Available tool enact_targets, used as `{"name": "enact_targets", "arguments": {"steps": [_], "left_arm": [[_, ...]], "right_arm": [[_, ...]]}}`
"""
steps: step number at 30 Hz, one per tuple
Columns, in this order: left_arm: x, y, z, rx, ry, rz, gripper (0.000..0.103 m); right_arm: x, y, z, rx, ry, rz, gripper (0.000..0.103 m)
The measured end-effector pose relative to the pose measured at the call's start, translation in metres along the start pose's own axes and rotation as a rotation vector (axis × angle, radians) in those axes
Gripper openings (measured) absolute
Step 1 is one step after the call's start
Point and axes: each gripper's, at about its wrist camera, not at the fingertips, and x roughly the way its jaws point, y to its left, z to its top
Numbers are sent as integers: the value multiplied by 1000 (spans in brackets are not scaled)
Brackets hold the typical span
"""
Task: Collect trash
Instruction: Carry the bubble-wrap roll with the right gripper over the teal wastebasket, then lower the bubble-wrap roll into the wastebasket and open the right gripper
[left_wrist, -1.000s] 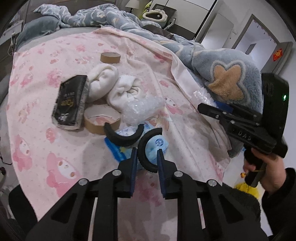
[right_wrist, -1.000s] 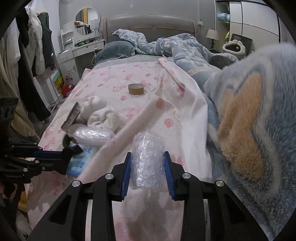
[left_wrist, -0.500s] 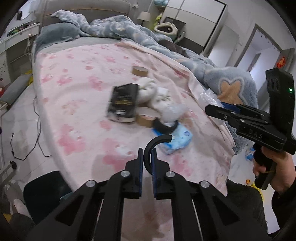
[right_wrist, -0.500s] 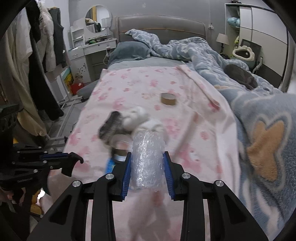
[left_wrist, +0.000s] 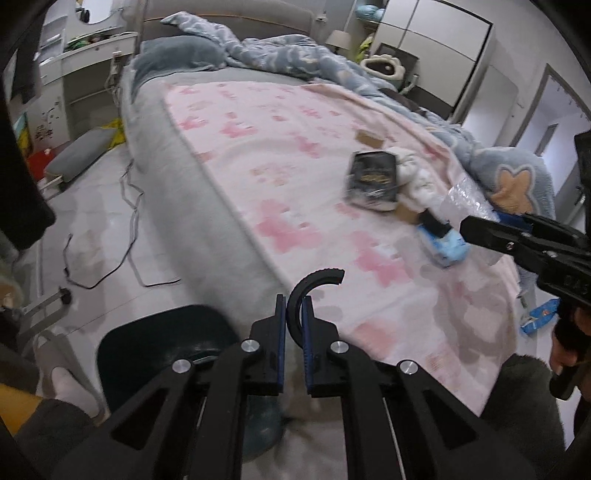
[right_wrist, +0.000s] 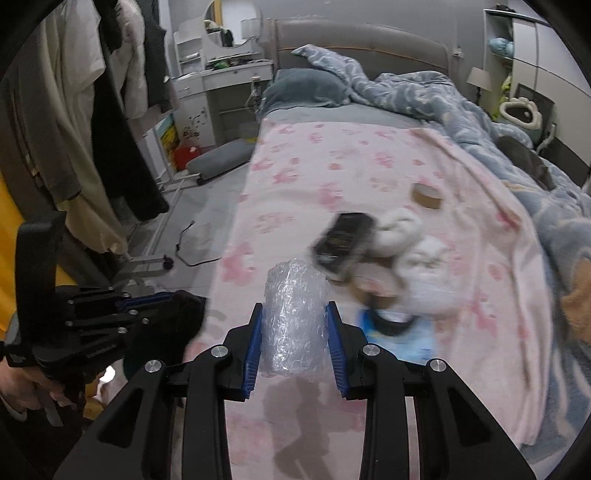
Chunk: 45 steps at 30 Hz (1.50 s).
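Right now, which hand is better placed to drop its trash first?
Probably left. The left hand-held gripper, shut on the black curved piece, hangs by the dark bin on the floor. The right hand-held gripper, clamping bubble wrap, is above the pink blanket.

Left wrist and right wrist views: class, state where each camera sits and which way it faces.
Left wrist: on the left hand-held gripper, looking down its fingers over the bed's near corner; it pinches a black curved piece.
Right wrist: on the right hand-held gripper, facing the headboard; it clamps bubble wrap.
Shared: the black packet.
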Motion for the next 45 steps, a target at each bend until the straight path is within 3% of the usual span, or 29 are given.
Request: {"name": "enact_targets", "arguments": {"steps": [12,16,23,28,36,38,40,43,45], "left_arm": [[2,72,-30,-79,58,76,9],[15,90,-42,-108,113,80,9],[39,118,-62,-173,225,101,9],[64,133,-82,-234,345,82,9],[72,146,-97,-275,404,103,12],[70,149,-96,-281,402,107,22],[62,150,-94,-274,386,129,45],[45,149,-86,-271,352,145,64],[31,148,-79,-267,314,146,69]], "right_arm": [[55,93,-2,7,65,116,33],[67,101,-8,57,78,144,33],[93,120,-18,27,135,145,33],[108,125,-27,25,178,152,33],[126,134,-37,15,242,163,33],[131,135,-38,19,255,167,33],[135,135,-39,29,261,169,33],[139,136,-38,26,265,171,33],[143,138,-38,27,270,172,33]]}}
